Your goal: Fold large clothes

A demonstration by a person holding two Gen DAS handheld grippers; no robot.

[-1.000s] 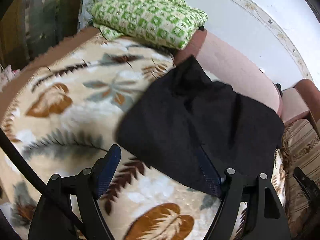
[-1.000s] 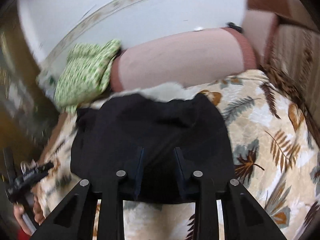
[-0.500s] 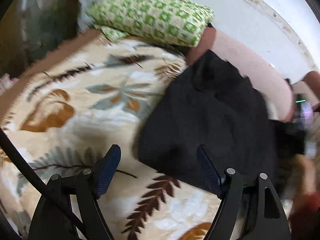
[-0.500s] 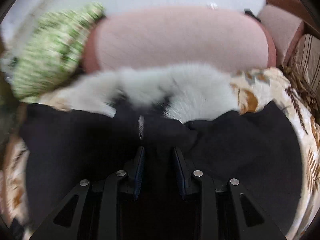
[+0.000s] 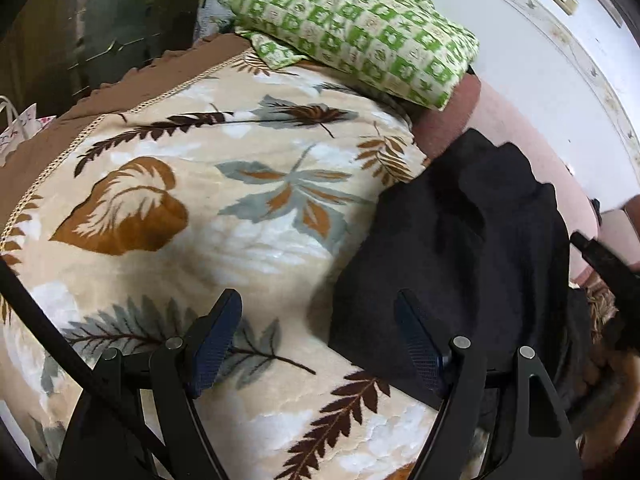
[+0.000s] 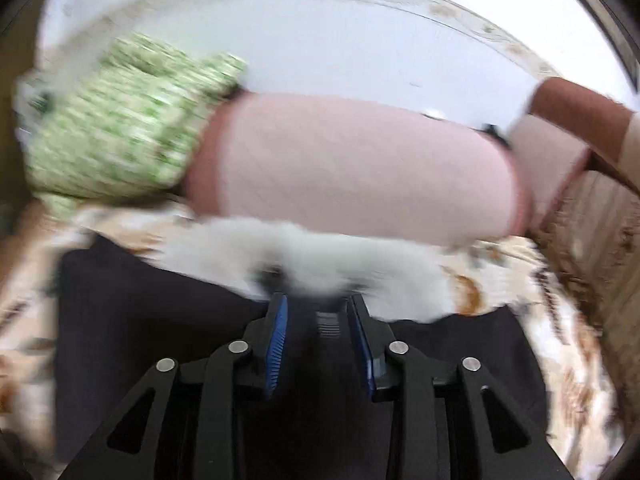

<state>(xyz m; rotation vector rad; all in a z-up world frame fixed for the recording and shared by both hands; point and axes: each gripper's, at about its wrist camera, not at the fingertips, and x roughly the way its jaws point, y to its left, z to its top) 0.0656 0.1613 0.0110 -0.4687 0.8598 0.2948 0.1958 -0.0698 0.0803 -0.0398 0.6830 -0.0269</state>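
Black garment (image 5: 472,248) lies on leaf-print blanket (image 5: 208,208), at 3 o'clock in left view, against pink bolster (image 6: 360,168). Left gripper (image 5: 316,332) wide open, empty, over the blanket at garment's edge. Right gripper (image 6: 318,328) narrow, jaws opening, over garment near its white fur trim (image 6: 320,256); grip unclear, frame blurred. Green pillow (image 5: 360,24) at 12 o'clock.
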